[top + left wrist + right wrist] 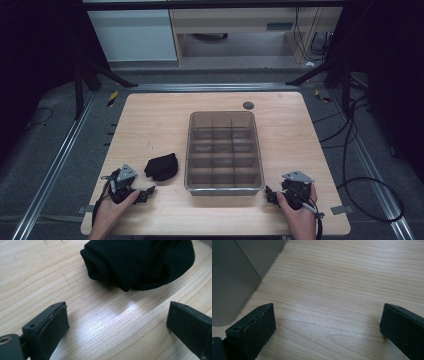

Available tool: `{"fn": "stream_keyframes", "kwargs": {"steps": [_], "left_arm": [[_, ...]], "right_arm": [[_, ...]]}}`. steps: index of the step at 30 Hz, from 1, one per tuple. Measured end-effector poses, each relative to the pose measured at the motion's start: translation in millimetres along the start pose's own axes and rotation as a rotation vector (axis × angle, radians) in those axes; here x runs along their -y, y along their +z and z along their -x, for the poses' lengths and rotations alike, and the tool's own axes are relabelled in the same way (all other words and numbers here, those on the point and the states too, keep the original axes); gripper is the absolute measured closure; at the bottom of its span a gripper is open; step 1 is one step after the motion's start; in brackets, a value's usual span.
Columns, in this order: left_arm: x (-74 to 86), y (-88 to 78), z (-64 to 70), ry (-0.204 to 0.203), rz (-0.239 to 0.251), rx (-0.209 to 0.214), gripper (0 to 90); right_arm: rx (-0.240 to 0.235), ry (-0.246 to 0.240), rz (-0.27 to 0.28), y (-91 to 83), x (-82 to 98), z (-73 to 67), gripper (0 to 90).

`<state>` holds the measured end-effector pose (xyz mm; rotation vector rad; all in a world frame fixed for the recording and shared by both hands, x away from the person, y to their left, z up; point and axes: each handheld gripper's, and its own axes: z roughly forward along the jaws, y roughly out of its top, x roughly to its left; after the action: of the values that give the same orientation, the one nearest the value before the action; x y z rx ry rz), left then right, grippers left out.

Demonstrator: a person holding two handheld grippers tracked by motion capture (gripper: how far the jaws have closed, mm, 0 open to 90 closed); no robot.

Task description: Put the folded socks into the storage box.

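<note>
A rolled black cloth bundle [161, 166] lies on the wooden table [150, 125], left of a grey divided tray [224, 186]. My left gripper [145, 194] rests low at the front left, just short of the bundle, jaws wide apart with bare wood between them. In the left gripper view the bundle [137, 262] sits a little beyond the fingertips [53, 323], not touching them. My right gripper [270, 195] sits at the front right beside the tray's near corner, open and empty. In the right gripper view the tray's wall [234, 282] stands to the left.
The tray holds several empty compartments and occupies the table's middle. A round grey cap [248, 105] sits in the tabletop behind it. Cables [360, 180] trail on the floor to the right. Metal rails [55, 165] run along both sides of the table.
</note>
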<state>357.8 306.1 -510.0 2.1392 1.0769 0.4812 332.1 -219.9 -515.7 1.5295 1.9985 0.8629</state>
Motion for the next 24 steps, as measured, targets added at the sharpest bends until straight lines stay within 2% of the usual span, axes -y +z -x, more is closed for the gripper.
{"fn": "stream_keyframes", "kwargs": {"steps": [3,4,8,10,12,13,14,16,19,20,21,22,24], "left_arm": [[0.2,-0.7,0.3,0.002,0.0,0.003,4.6],[-1.0,-4.3,0.9,-0.03,0.022,0.026,6.5],[-5.8,-10.9,1.9,-0.023,0.04,0.02,5.2],[-11.3,-15.5,2.0,-0.017,0.042,0.034,4.7],[-19.5,-20.0,0.8,0.017,0.038,0.041,4.3],[-19.5,-20.0,0.8,0.017,0.038,0.041,4.3],[-26.7,-22.9,-1.2,0.043,0.033,0.047,4.3],[-30.0,-23.9,-1.4,0.052,0.031,0.043,4.3],[-39.4,-26.8,-0.9,0.091,0.021,0.046,5.3],[-42.1,-27.3,-0.2,0.106,0.014,0.044,6.0],[-47.3,-27.5,1.9,0.138,-0.003,0.042,6.9],[-47.3,-27.5,1.9,0.138,-0.003,0.042,7.8],[-54.6,-28.0,4.9,0.178,-0.019,0.04,8.7]], "right_arm": [[-0.001,0.0,0.0,0.0,0.0,0.0,0.5],[-0.001,-0.001,0.0,0.0,0.0,0.0,0.5],[-0.004,-0.006,-0.001,-0.2,0.2,0.0,0.5],[-0.004,-0.007,-0.002,-0.2,0.3,0.0,0.5],[-0.005,-0.008,-0.002,-0.2,0.3,0.1,0.5],[-0.005,-0.008,-0.002,-0.2,0.3,0.1,0.5],[-0.007,-0.006,-0.001,-0.2,0.2,0.0,0.5],[-0.007,-0.007,-0.001,-0.2,0.2,0.1,0.5],[-0.006,-0.01,-0.001,-0.1,0.2,0.2,0.5],[-0.008,-0.007,-0.001,-0.2,0.2,0.1,0.5],[-0.007,-0.008,-0.001,-0.1,0.2,0.1,0.5],[-0.007,-0.007,-0.001,-0.1,0.2,0.0,0.5],[-0.006,-0.009,-0.001,0.0,0.2,0.1,0.5]]}}
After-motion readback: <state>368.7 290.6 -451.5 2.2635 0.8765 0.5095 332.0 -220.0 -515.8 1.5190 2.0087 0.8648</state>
